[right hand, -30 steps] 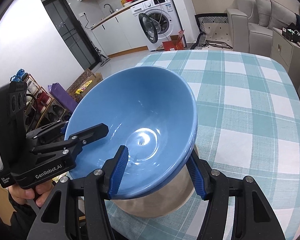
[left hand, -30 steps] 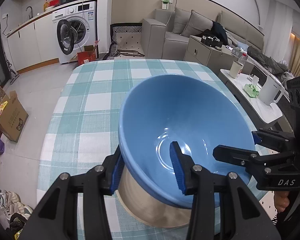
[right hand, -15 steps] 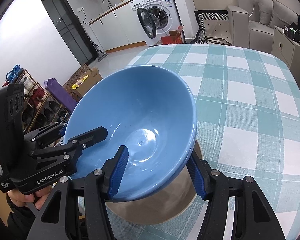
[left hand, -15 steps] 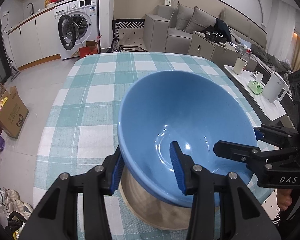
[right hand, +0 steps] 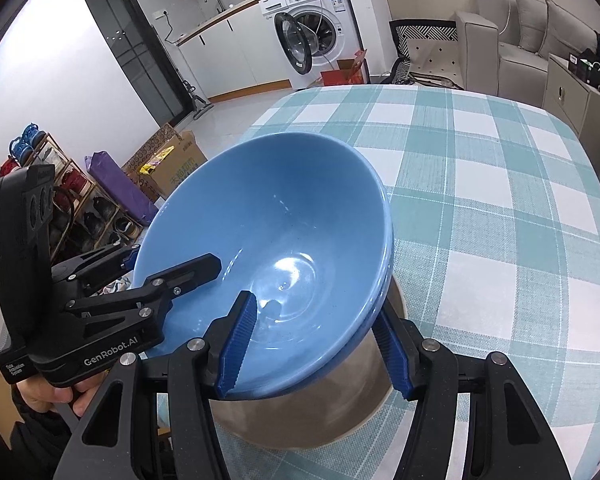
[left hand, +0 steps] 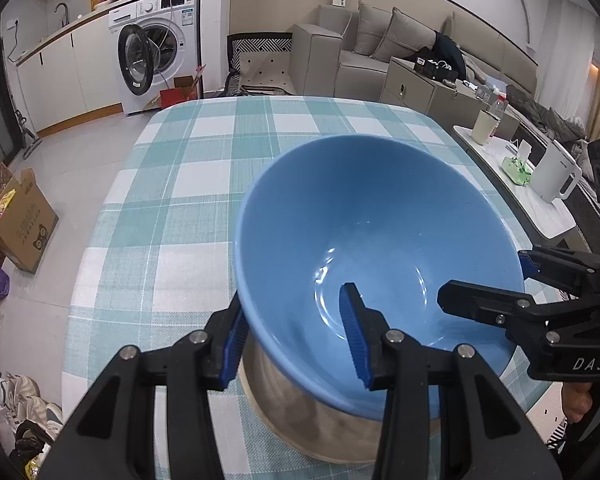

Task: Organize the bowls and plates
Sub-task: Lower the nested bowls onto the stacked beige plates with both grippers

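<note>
Both grippers pinch the blue bowl [left hand: 376, 248] by its rim, one pad inside, one outside. Left gripper [left hand: 294, 338] has the left side, right gripper [right hand: 316, 344] the opposite side, so neither is nearer. Bowl tilts and sits over a tan bowl [right hand: 320, 412] near the table's [right hand: 500, 200] near edge; touching or nested, can't tell. Right view shows what looks like a double blue rim; left view hides it. Far half of the table shows only cloth.

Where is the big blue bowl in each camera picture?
Left wrist view: the blue bowl fills the lower right middle, its rim between the left gripper fingers.
Right wrist view: it sits centre-left, low.
Shared landmark: the washing machine, at the top of both.
</note>
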